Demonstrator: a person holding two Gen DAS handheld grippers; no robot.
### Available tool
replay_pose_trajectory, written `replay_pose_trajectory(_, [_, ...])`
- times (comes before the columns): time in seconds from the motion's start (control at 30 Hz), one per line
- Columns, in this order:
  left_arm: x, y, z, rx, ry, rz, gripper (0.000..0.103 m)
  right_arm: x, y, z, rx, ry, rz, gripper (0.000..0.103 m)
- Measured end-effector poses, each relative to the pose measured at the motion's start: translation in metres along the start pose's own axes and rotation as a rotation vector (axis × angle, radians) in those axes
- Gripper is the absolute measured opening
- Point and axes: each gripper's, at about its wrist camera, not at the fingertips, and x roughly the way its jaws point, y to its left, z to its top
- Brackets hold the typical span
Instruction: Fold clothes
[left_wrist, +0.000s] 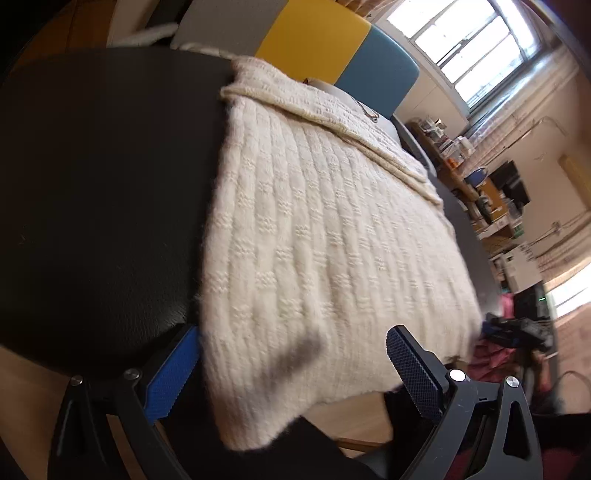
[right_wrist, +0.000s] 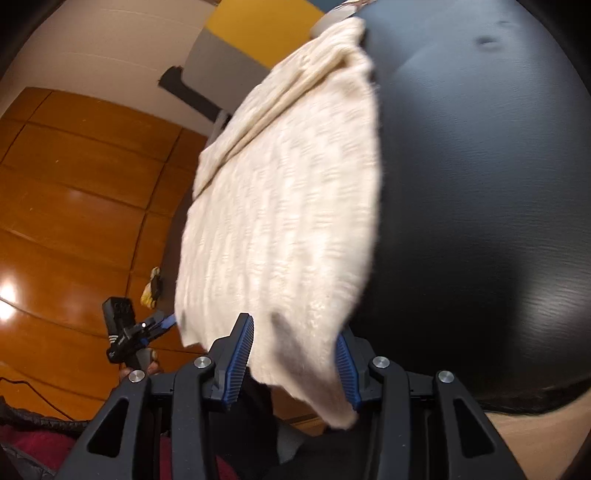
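Cream sweater (left_wrist: 314, 240) draped over the black table (left_wrist: 103, 192), near corner hanging past the table edge. Left gripper (left_wrist: 291, 373) spread wide around that corner, pads clear. Right gripper (right_wrist: 291, 363) half open astride the hem, not pressing.

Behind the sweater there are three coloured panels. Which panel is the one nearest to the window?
The blue panel. In the left wrist view it stands last in the row, beside the window; the yellow panel is in the middle and the grey panel farthest away.

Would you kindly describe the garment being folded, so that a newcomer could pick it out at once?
Start at the round black leather-look table. Draped over one side of it lies a cream ribbed knitted sweater, folded into a long panel whose near edge hangs off the table's rim. It is the only pale, fuzzy textile on the dark top; the grey, yellow and blue panels behind it are smooth and flat.
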Motion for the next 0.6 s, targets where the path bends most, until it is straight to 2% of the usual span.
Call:
replay_pose_trajectory(0.03, [-0.001,0.006,0.002,-0.045,0.003,-0.035,0.099,0.004,0.001,0.001,0.003,-0.005,0.014,0.043])
replay_pose_trajectory(0.1, [-0.003,0.018,0.005,-0.139,0.009,-0.108,0.097,0.011,0.003,0.002,-0.002,-0.012,0.019,0.034])
replay_pose_trajectory(0.13, [-0.006,0.023,0.005,-0.172,0.008,-0.132,0.095,0.013,0.005,0.003,-0.018,-0.010,-0.004,0.027])
replay_pose_trajectory(0.17, [-0.008,0.028,0.005,-0.203,0.006,-0.154,0.088,0.015,0.007,0.003,-0.034,-0.008,-0.027,0.019])
replay_pose_trajectory(0.2, [-0.011,0.033,0.005,-0.233,0.004,-0.175,0.064,0.016,0.009,0.003,-0.045,-0.003,-0.048,0.016])
replay_pose_trajectory(0.23, [-0.011,0.038,0.005,-0.258,0.013,-0.183,0.048,0.017,0.010,0.003,-0.060,0.001,-0.064,0.014])
replay_pose_trajectory(0.27, [-0.008,0.044,0.004,-0.275,0.030,-0.171,0.025,0.017,0.012,0.003,-0.070,0.002,-0.071,0.013])
replay_pose_trajectory(0.3, [-0.004,0.049,0.002,-0.291,0.048,-0.156,0.022,0.018,0.013,0.003,-0.080,0.004,-0.076,0.013])
replay_pose_trajectory(0.4, [-0.004,0.054,-0.002,-0.315,0.044,-0.186,0.022,0.019,0.012,0.004,-0.074,0.012,-0.065,0.014])
replay_pose_trajectory(0.5, [-0.005,0.053,-0.004,-0.319,0.044,-0.192,0.027,0.021,0.006,0.007,-0.023,0.028,-0.022,0.017])
replay_pose_trajectory(0.6, [-0.006,0.051,-0.005,-0.296,0.045,-0.184,0.028,0.022,0.010,0.006,-0.069,0.026,-0.031,0.018])
